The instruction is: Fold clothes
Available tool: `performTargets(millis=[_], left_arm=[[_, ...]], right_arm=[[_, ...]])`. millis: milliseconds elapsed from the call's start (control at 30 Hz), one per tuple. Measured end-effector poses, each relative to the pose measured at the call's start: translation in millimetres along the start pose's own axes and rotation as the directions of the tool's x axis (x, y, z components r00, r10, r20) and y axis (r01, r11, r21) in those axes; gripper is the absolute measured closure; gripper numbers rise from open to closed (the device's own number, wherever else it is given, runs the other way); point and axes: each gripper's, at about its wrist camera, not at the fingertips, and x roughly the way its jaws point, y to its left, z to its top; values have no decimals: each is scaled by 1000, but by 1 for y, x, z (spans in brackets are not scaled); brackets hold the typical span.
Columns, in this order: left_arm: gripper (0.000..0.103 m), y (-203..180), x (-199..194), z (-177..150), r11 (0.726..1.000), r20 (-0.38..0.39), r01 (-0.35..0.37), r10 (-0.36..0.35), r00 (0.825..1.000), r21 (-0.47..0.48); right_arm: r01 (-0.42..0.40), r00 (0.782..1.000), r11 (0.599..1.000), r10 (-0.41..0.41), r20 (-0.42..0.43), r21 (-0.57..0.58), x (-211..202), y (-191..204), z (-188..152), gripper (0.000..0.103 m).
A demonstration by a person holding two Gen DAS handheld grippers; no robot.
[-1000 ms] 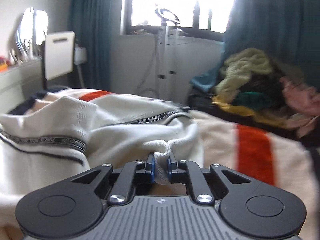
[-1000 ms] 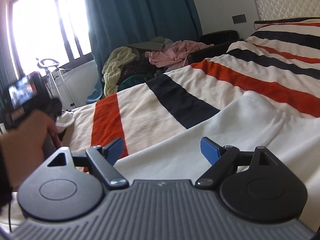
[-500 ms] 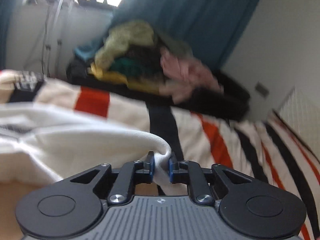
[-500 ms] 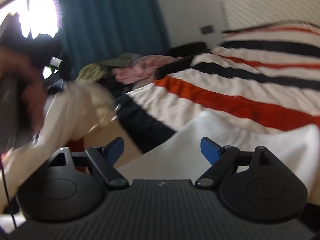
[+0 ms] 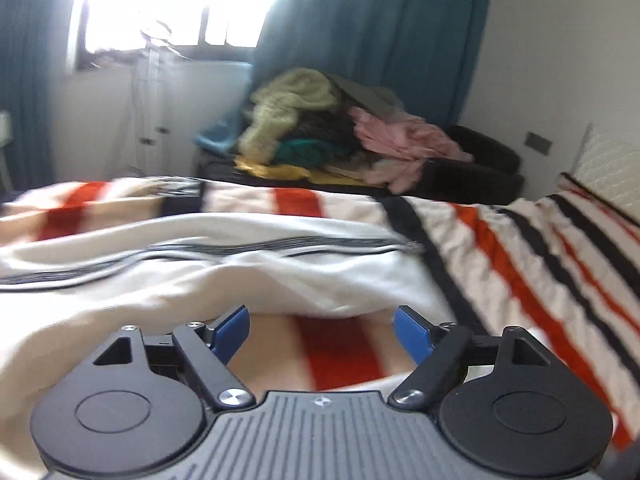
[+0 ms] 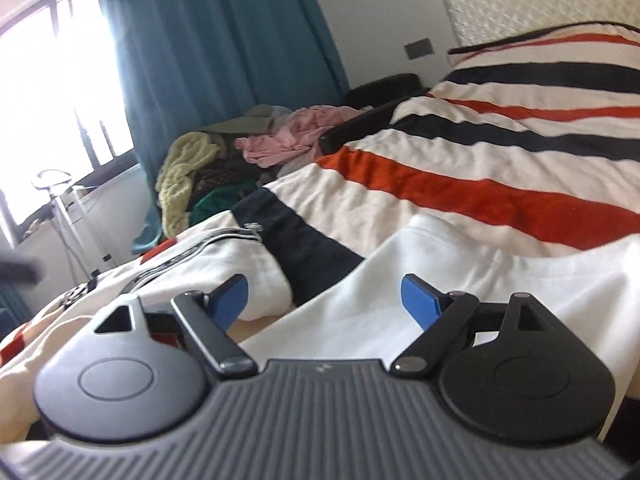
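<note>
Striped bedspread [image 6: 480, 196] open rightward; clothes pile [image 5: 320, 144] blocks far bed edge.

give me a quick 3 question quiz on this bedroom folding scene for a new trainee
1. True or false: the left tool is gripping the white sweater.
2. What lies directly between the right tool's fingers? A) the pink garment B) white cloth C) a curtain
3. Fill in: the pile of clothes sits beyond the far edge of the striped ____.

Key
1. False. Its jaws are opening, with nothing between them; the sweater lies just ahead on the blanket.
2. B. White cloth lies under and between the open fingers, not pinched.
3. Blanket.
</note>
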Motion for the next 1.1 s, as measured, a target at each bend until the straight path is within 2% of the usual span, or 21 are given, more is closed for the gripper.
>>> performTargets(millis=[167, 367, 600, 667, 767, 833, 933, 1100], left_arm=[[21, 43, -66, -26, 996, 16, -75, 76, 997, -46], [21, 53, -117, -58, 998, 68, -59, 58, 996, 14], [17, 56, -152, -80, 999, 126, -34, 30, 992, 29], [17, 56, -158, -82, 999, 129, -37, 32, 991, 34], [17, 57, -167, -81, 998, 135, -51, 48, 990, 20], [16, 61, -170, -79, 999, 144, -54, 54, 988, -4], [16, 68, -170, -78, 997, 157, -63, 69, 985, -46], [14, 81, -152, -88, 986, 202, -77, 106, 974, -146]], right_arm=[[-34, 999, 997, 37, 35, -75, -19, 12, 1, 18], [-80, 994, 979, 93, 63, -186, -50, 29, 0, 18], [-112, 993, 971, 116, 7, -211, -76, 34, 1, 18], [-137, 991, 970, 135, -22, -203, -78, 36, 1, 18], [-218, 975, 960, 207, -78, -174, -76, 41, -1, 17], [-307, 945, 946, 291, -148, -103, -69, 42, -4, 18], [-429, 874, 903, 421, -241, 20, -58, 45, -8, 18], [-469, 772, 856, 517, -369, 217, -6, 54, -9, 17]])
